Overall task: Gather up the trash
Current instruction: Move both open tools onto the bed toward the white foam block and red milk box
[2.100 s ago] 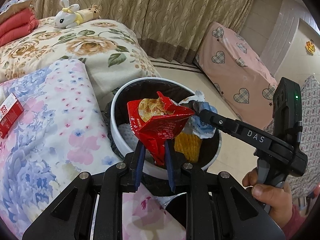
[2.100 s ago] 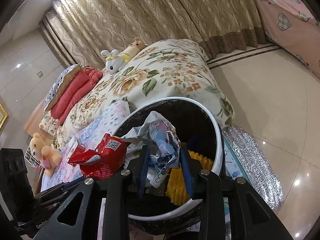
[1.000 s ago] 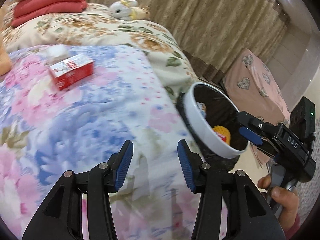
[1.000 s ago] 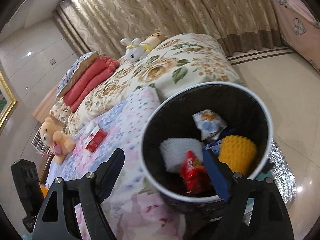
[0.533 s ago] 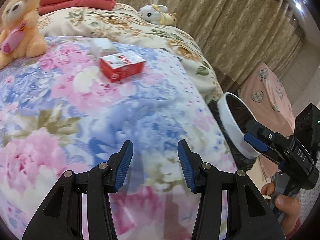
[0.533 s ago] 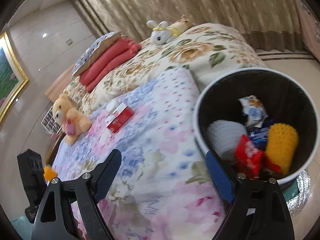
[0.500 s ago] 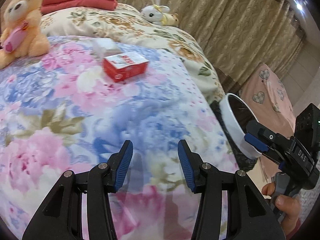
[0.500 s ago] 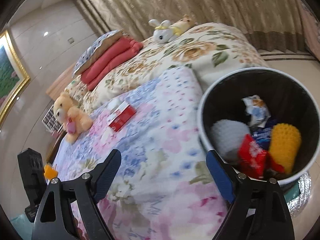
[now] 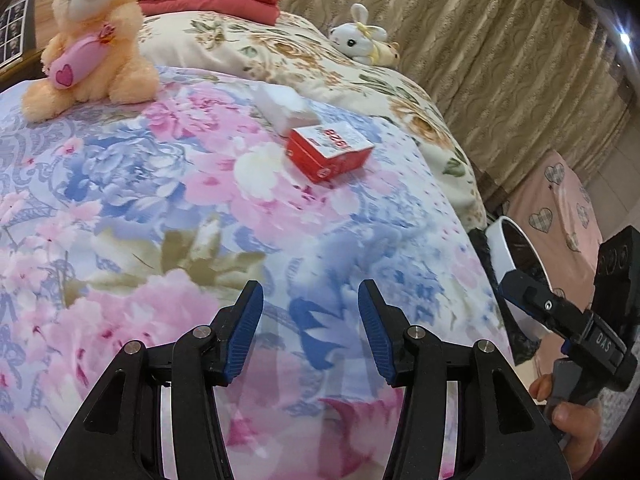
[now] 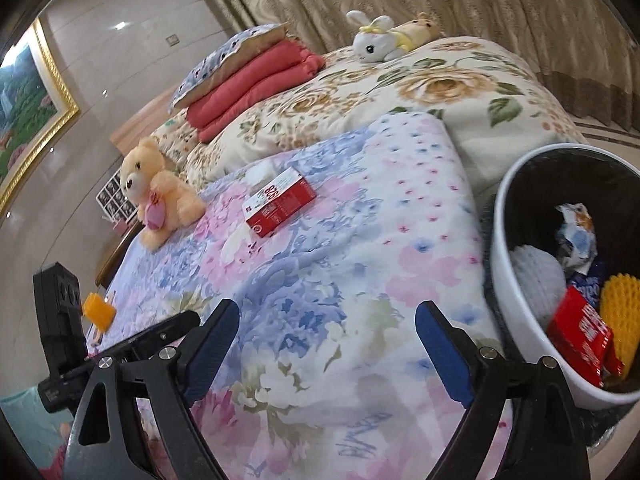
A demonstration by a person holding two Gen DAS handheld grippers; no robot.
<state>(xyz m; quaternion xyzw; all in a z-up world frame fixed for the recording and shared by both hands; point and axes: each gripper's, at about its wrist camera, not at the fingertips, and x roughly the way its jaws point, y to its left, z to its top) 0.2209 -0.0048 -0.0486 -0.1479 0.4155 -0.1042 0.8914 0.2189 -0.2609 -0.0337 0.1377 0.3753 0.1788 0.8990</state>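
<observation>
A red and white carton (image 9: 330,152) lies on the flowered quilt (image 9: 168,216), ahead of my open, empty left gripper (image 9: 311,320); it also shows in the right wrist view (image 10: 280,202). A crumpled white tissue (image 9: 282,106) lies just behind it. My right gripper (image 10: 327,340) is open wide and empty over the quilt (image 10: 320,280). The white bin (image 10: 504,280) with a black liner stands at the bed's right side and holds a red snack bag (image 10: 580,334), a yellow foam net (image 10: 622,312), a white foam net (image 10: 536,284) and a crumpled wrapper (image 10: 578,232). A small orange piece (image 10: 99,312) lies at the quilt's left.
A peach teddy bear (image 9: 92,36) sits at the quilt's far left. A white rabbit toy (image 10: 380,42) and folded red blankets (image 10: 256,88) lie farther back on the bed. Curtains hang behind. A pink heart-patterned cover (image 9: 560,208) stands beyond the bin.
Both grippers let their trash fall into the bin, opened, and swung left from the bin over the quilt. The red carton and the teddy bear have come into view.
</observation>
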